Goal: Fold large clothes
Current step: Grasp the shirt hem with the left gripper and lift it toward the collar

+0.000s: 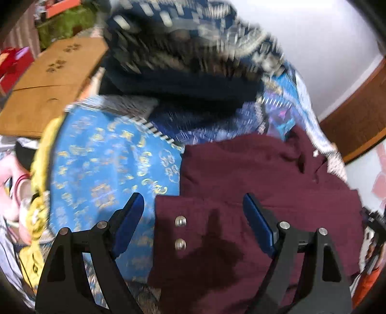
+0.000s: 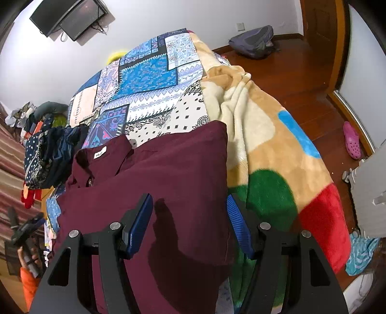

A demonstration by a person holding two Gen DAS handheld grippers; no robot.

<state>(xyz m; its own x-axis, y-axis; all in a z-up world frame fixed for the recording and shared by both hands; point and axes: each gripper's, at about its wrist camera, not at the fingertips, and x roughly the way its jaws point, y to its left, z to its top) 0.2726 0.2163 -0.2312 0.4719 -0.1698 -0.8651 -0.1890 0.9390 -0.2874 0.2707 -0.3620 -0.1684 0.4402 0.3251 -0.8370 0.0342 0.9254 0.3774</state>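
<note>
Maroon shirt (image 2: 168, 169) lies partly folded on the patchwork bedspread (image 2: 149, 79), one sleeve tucked in; both grippers, left gripper (image 1: 193, 212) and right gripper (image 2: 190, 217), hover spread wide and empty, more folds pending.

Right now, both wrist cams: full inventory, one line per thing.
maroon shirt: 1, dark red, on the bed under both grippers, collar at far left
snap buttons: 2, silver, on the shirt's edge
patchwork bedspread: 1, blue and white, covering the bed
fleece blanket: 1, beige with blue, green and red spots, draped over the bed's right side
dark clothes pile: 1, navy patterned, left of the shirt
cardboard box: 1, brown, upper left
TV: 1, black, on the wall
backpack: 1, grey, on the floor by the wall
clog: 1, pink, on the floor
left gripper: black, blue pads, open
right gripper: black, blue pads, open
</note>
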